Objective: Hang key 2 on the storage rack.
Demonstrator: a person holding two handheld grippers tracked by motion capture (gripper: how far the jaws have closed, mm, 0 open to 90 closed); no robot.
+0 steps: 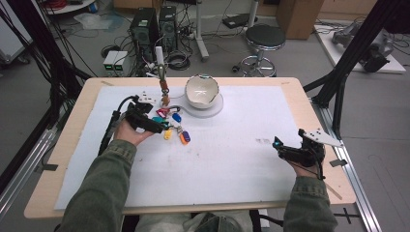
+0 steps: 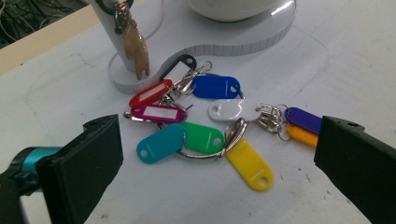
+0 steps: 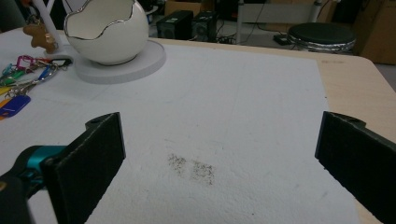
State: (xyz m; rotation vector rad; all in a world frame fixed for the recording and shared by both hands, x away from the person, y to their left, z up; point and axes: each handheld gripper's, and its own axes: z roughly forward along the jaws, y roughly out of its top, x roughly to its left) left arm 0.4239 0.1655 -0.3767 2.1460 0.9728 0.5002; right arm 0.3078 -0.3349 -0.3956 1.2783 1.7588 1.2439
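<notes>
A white sheet covers most of the pale wooden table, leaving a bare wooden margin on every side. The near and right parts of the sheet lie open, broken only by a small grey smudge in front of the right gripper. That gripper sits near the table's right edge, well apart from everything else, its two black jaws spread wide with nothing between them.

The cluster of coloured plastic key tags on metal rings lies on the sheet in the far left-centre area, just in front of a white egg-shaped bowl with a jagged silver rim on a round white base. Just beside it, a slim white post holds a brown bear-shaped charm.

The left gripper is at the near-left edge of the cluster, jaws wide apart and holding nothing; in the left gripper view the tags lie between and beyond them.

The tags fan out flat in several directions, so the bunch has no single heading; it spreads widest from the red tag across to the purple tag and orange tag. A teal tag, green tag and yellow tag lie nearest the gripper; blue, white, magenta and black ones lie farther off.
</notes>
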